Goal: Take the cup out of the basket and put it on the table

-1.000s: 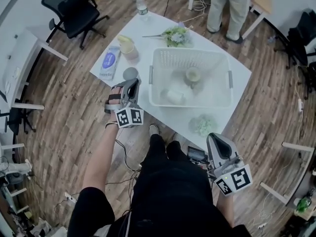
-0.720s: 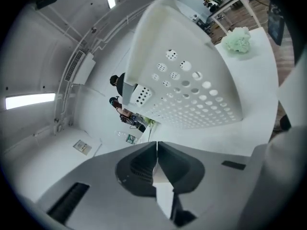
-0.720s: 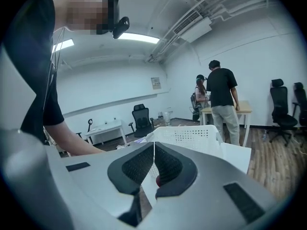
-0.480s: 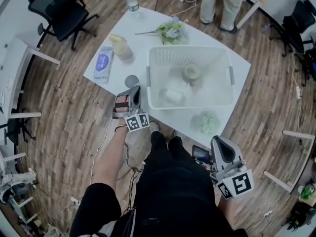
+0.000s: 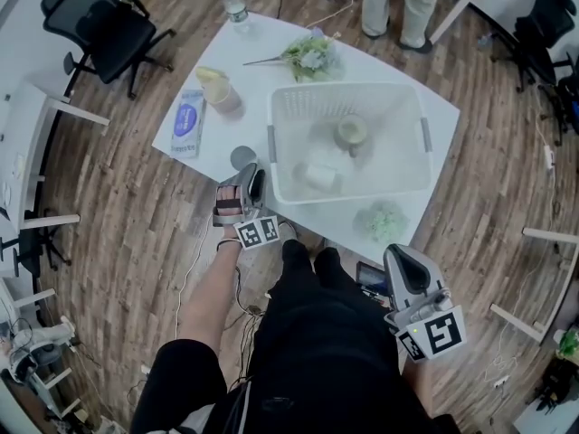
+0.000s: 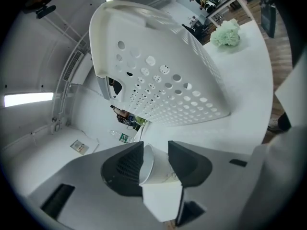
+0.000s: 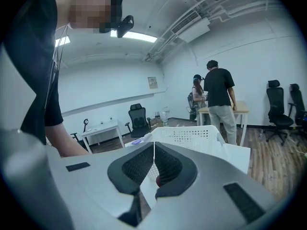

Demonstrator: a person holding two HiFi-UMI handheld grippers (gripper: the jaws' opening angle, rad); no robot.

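Note:
A white paper cup [image 6: 156, 169] sits between the jaws of my left gripper [image 6: 156, 152], its mouth turned toward the left jaw. The jaws have just been opening and stand apart around it without pinching it. This gripper [image 5: 253, 174] hangs at the table's near left edge, beside the white perforated basket [image 5: 416, 107] [image 6: 163, 85]. Inside the basket remain a cream cup [image 5: 351, 132] and a white cup [image 5: 317, 174] lying on its side. My right gripper [image 5: 399, 255] [image 7: 153, 162] is shut and empty, low by the person's right leg, away from the white table [image 5: 262, 98].
On the table stand a water bottle [image 5: 234, 3], a flower bunch [image 5: 308, 54], a yellowish jar [image 5: 217, 87], a blue packet [image 5: 187, 120], a grey disc [image 5: 241, 157] and a green pompom [image 5: 384, 218]. An office chair [image 5: 99, 30] and a standing person [image 5: 398, 3] are beyond.
My left gripper has come down beside the basket's near left corner toward the table edge. The right gripper has stayed where it was.

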